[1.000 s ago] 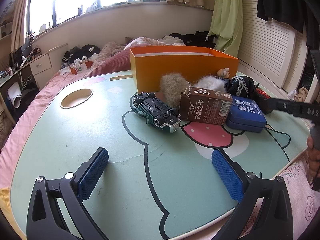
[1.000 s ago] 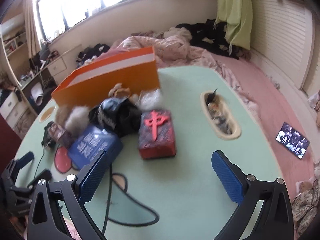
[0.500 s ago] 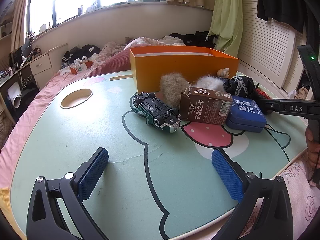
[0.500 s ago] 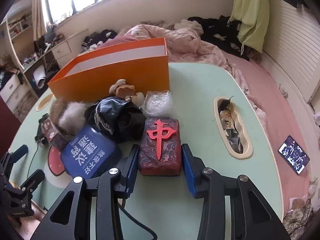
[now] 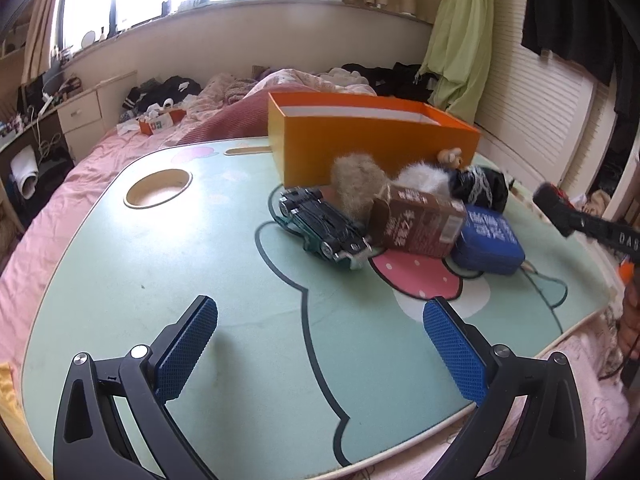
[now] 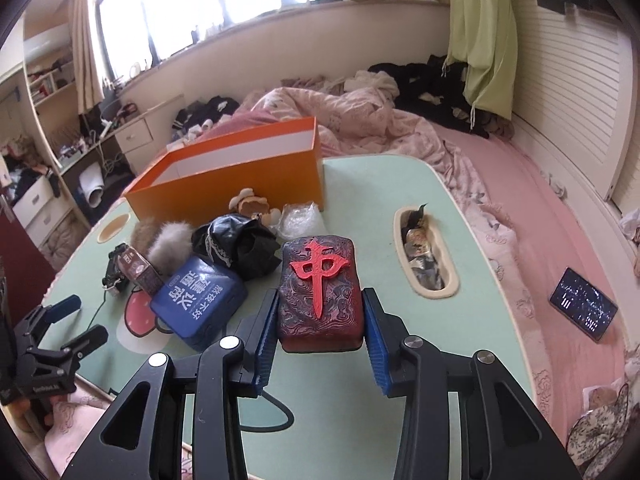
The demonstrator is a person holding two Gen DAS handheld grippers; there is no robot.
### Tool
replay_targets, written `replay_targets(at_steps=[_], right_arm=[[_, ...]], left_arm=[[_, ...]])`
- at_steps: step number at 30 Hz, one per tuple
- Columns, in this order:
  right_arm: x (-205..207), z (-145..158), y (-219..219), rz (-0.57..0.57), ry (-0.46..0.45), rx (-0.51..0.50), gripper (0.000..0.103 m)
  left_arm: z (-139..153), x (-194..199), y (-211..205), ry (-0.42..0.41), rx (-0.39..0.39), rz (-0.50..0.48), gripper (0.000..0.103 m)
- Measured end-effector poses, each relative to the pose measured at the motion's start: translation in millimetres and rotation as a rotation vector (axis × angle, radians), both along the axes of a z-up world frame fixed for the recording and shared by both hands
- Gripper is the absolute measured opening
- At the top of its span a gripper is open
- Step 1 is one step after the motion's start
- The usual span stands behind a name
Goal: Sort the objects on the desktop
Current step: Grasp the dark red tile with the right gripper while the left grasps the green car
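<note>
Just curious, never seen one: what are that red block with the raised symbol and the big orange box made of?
The red block looks like moulded resin or plastic: glossy, with carved swirls and a raised symbol. It might be lacquered. The orange box looks like matte cardboard: thin, straight walls with a white inside.

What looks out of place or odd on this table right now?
The toy car lies upside down, wheels up, beside the brown carton, which is tipped on its side with a flap open. Both sit in the pile in front of the orange box.
</note>
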State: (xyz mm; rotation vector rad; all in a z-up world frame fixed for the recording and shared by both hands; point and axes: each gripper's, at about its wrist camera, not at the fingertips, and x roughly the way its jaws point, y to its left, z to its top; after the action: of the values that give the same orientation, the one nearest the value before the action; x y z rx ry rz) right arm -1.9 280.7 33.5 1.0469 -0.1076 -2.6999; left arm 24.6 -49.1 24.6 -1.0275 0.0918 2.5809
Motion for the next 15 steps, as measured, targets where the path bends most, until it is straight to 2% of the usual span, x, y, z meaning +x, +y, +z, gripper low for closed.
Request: replay_targets(at_steps=[5, 6, 7, 9, 13, 15], right_arm=[[2, 3, 3, -0.002, 0.011, -0.012, 0.039], [2, 3, 2, -0.001, 0.008, -0.014, 0.039], [3, 2, 1, 0.0, 0.004, -0.016, 0.039], [2, 0, 1, 0.003, -0.009, -0.023, 0.039], [3, -2, 0, 0.009, -0.015, -0.029, 0.039], [3, -1, -1, 0.012, -0.015, -0.032, 0.039]], left_arm=[[15, -21, -16, -0.025, 0.099, 0.074, 0.101], [16, -25, -18, -0.035, 0.106, 0.088, 0.096], [17, -31, -18, -0.046, 0.102, 0.102, 0.089], [17, -39, -17, -0.06, 0.098, 0.116, 0.081], [19, -49, -13, -0.085, 0.12, 0.103, 0.078], [19, -55, -5, -0.085, 0.082, 0.101, 0.072]])
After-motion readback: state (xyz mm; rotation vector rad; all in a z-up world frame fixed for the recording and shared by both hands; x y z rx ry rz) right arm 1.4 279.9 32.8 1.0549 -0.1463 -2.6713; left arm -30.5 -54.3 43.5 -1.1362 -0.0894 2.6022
